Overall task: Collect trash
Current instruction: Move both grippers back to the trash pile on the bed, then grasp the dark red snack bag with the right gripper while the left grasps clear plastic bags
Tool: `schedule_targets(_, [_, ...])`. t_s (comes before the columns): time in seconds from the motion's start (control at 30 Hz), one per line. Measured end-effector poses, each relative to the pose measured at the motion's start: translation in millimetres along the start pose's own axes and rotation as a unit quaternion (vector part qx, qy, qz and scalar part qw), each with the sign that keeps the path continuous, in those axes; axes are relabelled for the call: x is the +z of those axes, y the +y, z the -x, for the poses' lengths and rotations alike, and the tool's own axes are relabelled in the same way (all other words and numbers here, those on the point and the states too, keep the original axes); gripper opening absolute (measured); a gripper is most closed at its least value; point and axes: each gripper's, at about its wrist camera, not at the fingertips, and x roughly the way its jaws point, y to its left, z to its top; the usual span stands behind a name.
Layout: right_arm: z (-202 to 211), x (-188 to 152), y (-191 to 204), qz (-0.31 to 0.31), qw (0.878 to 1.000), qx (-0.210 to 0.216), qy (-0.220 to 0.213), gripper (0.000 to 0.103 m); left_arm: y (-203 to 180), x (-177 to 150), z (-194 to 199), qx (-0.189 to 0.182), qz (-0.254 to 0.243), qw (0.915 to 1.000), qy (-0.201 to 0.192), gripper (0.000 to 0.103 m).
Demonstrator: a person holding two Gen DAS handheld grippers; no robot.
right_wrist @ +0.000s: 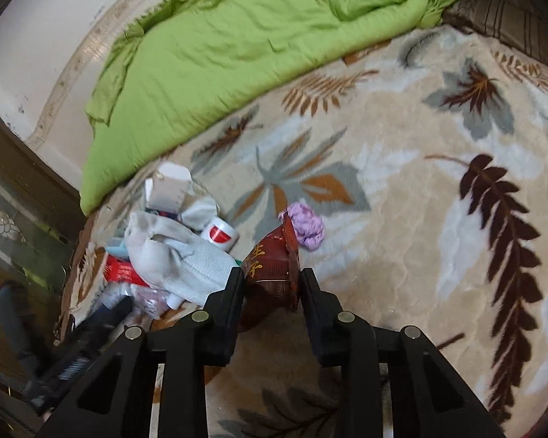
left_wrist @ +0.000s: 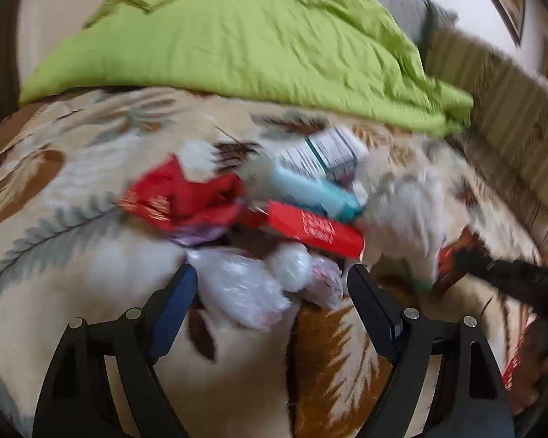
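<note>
The heap of trash crowds the cream leaf-patterned fleece blanket (right_wrist: 402,189): a red flat carton (left_wrist: 316,231), a crumpled red wrapper (left_wrist: 186,197), clear plastic bags (left_wrist: 244,284) and a pale grey sock (right_wrist: 179,259) lie touching one another. Behind them a rumpled green quilt (right_wrist: 237,54) forms a barrier. Right of the small crumpled lilac wad (right_wrist: 307,228), the blanket lies open.

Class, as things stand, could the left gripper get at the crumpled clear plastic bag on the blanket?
Probably yes. The left gripper is open, and the crumpled clear plastic bag lies between its fingers with nothing on top, though the picture is blurred.
</note>
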Motion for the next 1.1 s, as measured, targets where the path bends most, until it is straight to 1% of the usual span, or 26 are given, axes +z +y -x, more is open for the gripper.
schedule_targets(0.03, [4, 0, -1, -0.001, 1.0, 0.001, -0.004, 0.033, -3, -2, -4, 0.004, -0.008, 1.0, 0.003, 0.064])
schedule_targets(0.07, [6, -1, -3, -0.002, 1.0, 0.002, -0.006, 0.033, -5, -3, -4, 0.003, -0.014, 0.9999, 0.002, 0.063])
schedule_targets(0.13, [15, -1, -6, -0.004, 1.0, 0.003, -0.017, 0.033, -10, -4, 1, 0.008, -0.029, 0.9995, -0.014, 0.052])
schedule_targets(0.2, [24, -2, -5, 0.003, 0.999, -0.001, -0.032, 0.033, -12, -7, 6, 0.016, -0.038, 0.9989, -0.024, 0.033])
schedule_targets(0.27, [39, -3, -2, 0.018, 0.998, -0.003, -0.059, 0.033, -13, -10, 10, 0.016, -0.037, 0.9988, -0.025, 0.032])
schedule_targets(0.37, [57, -9, 7, 0.042, 0.995, -0.012, -0.092, 0.033, -16, -14, 24, 0.023, -0.046, 0.9977, -0.044, 0.032])
schedule_targets(0.43, [71, -16, 16, 0.065, 0.991, -0.014, -0.117, 0.033, -16, -17, 36, 0.016, -0.041, 0.9976, -0.054, 0.032])
schedule_targets(0.5, [81, -22, 24, 0.086, 0.987, -0.017, -0.136, 0.033, -15, -20, 53, 0.012, -0.036, 0.9969, -0.069, 0.032])
schedule_targets(0.57, [89, -31, 31, 0.108, 0.983, -0.019, -0.149, 0.033, -17, -26, 77, 0.016, -0.038, 0.9943, -0.098, 0.032])
schedule_targets(0.67, [93, -42, 34, 0.117, 0.983, -0.006, -0.144, 0.033, -25, -39, 106, 0.028, -0.049, 0.9882, -0.142, 0.032])
schedule_targets(0.73, [92, -45, 36, 0.121, 0.983, -0.004, -0.14, 0.033, -29, -43, 112, 0.038, -0.054, 0.9854, -0.157, 0.032])
schedule_targets(0.8, [90, -46, 39, 0.126, 0.982, -0.006, -0.142, 0.033, -30, -41, 113, 0.026, -0.051, 0.9853, -0.161, 0.032])
schedule_targets(0.97, [87, -48, 41, 0.135, 0.981, -0.005, -0.141, 0.033, -30, -39, 107, 0.03, -0.053, 0.9851, -0.161, 0.032])
schedule_targets(1.1, [85, -46, 40, 0.127, 0.983, -0.001, -0.135, 0.033, -33, -40, 102, 0.03, -0.061, 0.9854, -0.156, 0.032])
